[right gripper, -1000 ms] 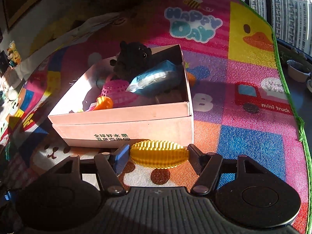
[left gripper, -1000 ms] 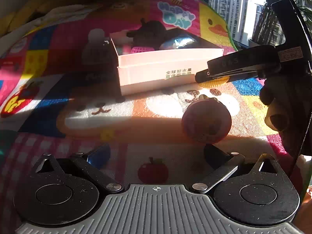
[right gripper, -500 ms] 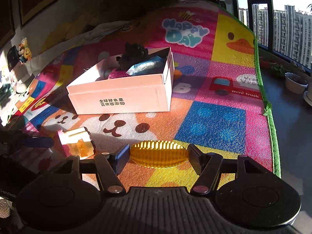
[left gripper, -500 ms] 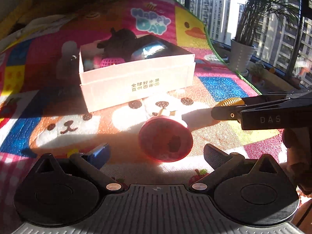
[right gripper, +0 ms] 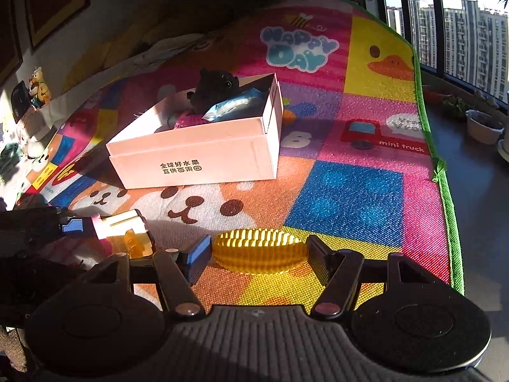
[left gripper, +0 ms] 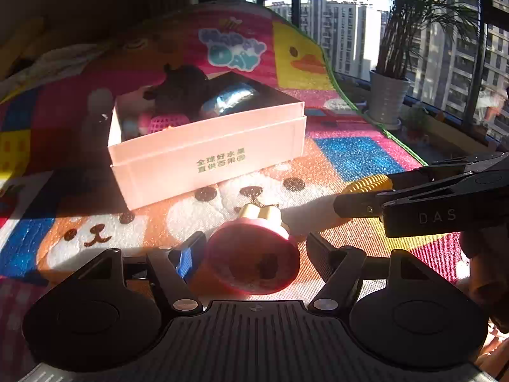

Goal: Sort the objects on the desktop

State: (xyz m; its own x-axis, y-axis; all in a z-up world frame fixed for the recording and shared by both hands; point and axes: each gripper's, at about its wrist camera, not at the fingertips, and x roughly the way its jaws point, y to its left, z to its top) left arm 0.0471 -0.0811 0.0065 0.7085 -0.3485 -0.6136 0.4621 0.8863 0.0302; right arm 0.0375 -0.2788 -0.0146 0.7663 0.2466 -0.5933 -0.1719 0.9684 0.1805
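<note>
A red round-based toy [left gripper: 254, 264] with a yellow top lies on its side on the play mat, base toward the left wrist camera. My left gripper [left gripper: 254, 238] straddles it and its jaws are closing. The blue pad sits at the toy's left edge, and a sliver of mat shows on the right. In the right wrist view this toy [right gripper: 124, 232] shows at the left gripper's fingertip [right gripper: 73, 224]. My right gripper [right gripper: 259, 245] is shut on a ribbed yellow corn-like toy [right gripper: 259, 250], also seen in the left wrist view [left gripper: 369, 184]. The pink box [left gripper: 206, 162] [right gripper: 197, 152] holds a black plush, a blue packet and a pink mesh item.
The colourful play mat [right gripper: 350, 191] ends in a green edge [right gripper: 445, 197] on the right, with dark floor and a small bowl [right gripper: 483, 127] beyond. A white potted plant [left gripper: 388, 98] stands by the window. A small figure [right gripper: 38, 87] sits at the far left.
The left gripper moved in on the red toy and its jaws narrowed around it. The right gripper carried the yellow toy back from the box, then held still.
</note>
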